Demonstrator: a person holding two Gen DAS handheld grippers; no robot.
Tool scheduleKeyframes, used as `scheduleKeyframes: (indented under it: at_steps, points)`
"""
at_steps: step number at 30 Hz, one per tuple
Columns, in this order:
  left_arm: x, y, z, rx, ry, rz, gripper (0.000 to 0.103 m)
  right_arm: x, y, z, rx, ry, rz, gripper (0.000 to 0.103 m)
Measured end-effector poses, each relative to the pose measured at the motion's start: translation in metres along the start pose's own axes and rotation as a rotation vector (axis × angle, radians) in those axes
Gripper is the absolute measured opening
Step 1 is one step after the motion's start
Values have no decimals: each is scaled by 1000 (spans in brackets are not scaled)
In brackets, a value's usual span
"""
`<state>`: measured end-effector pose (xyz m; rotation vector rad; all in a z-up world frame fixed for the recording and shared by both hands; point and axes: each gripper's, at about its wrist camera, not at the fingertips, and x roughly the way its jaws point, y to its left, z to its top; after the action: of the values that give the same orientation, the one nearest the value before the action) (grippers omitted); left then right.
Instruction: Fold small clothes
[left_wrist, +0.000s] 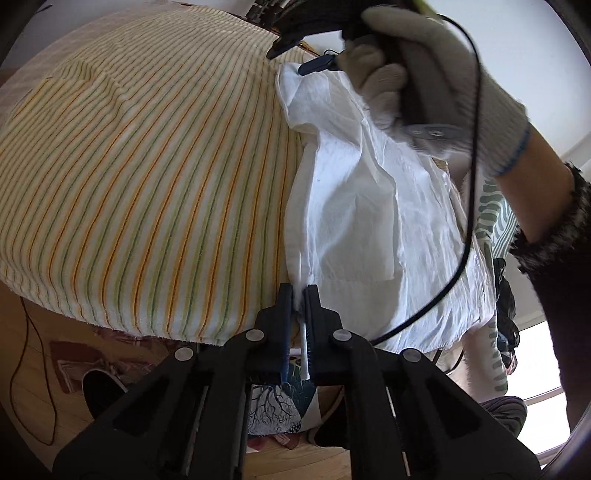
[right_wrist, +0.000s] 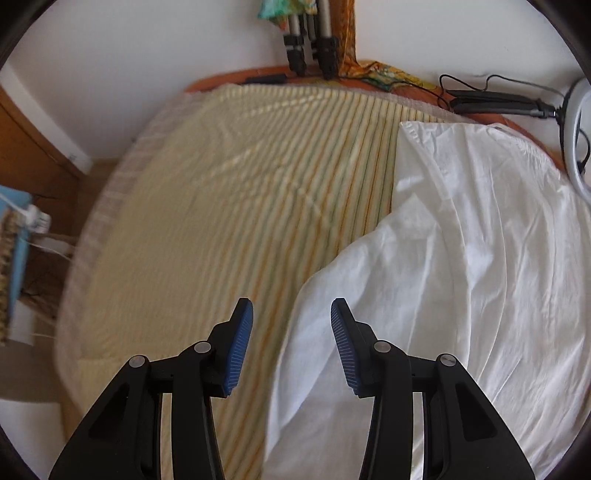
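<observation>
Your left tool (left_wrist: 298, 291) was clamped on the near edge of the white garment (left_wrist: 369, 206), which lay crumpled on the striped cloth (left_wrist: 147, 184) covering the worktop, toward its right side. Your right tool (right_wrist: 291, 314) hung with its blue pads (right_wrist: 240, 343) apart and nothing between them, just above the garment's left border, one pad over stripes and the other over white fabric. Your gloved right hand (left_wrist: 436, 74) gripped that tool's handle above the garment's far end.
</observation>
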<state>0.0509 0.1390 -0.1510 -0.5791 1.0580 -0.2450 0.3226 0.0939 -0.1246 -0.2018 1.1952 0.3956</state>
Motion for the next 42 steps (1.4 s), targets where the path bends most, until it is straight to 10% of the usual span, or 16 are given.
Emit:
scheduleKeyframes:
  at_steps: [4,7,10,20,42]
  points:
    - [-6,-3,-2,18,-8,-10,4,15,3,2,-63,27,-78,38]
    - [-10,-5,-4,26,-15,-13,4,16,0,2,-80,15,-120,10]
    - [-13,-7,-5,32,-23,-10,4,10,-13,5,-50,7,-54,4]
    - [-32,-21,-2,98,-78,10,3,-39,-87,9,146,-108,239,3]
    - [0,-146,-11,384,-41,-50,3,-62,-218,-27,289,-192,252,2]
